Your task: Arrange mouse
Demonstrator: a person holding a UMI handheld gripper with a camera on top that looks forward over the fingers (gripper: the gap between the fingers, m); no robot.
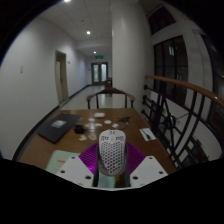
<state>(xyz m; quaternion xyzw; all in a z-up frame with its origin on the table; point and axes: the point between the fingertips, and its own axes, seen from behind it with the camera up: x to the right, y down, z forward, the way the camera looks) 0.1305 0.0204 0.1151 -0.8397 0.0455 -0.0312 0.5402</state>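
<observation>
Item: perforated white mouse, upright between the claw pads, apparently clamped on both flanks, above the bench near edge at six o'clock; lower level, release gently.

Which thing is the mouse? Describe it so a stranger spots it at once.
Start at the long wooden table in the corridor. At its near end, the tool holds the mouse upright between its purple-padded fingers. Its white shell, perforated all over with small holes, sets it apart from the flat items behind.

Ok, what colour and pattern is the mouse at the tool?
White, with a perforated honeycomb shell; the mouse shows best in the gripper view.
</observation>
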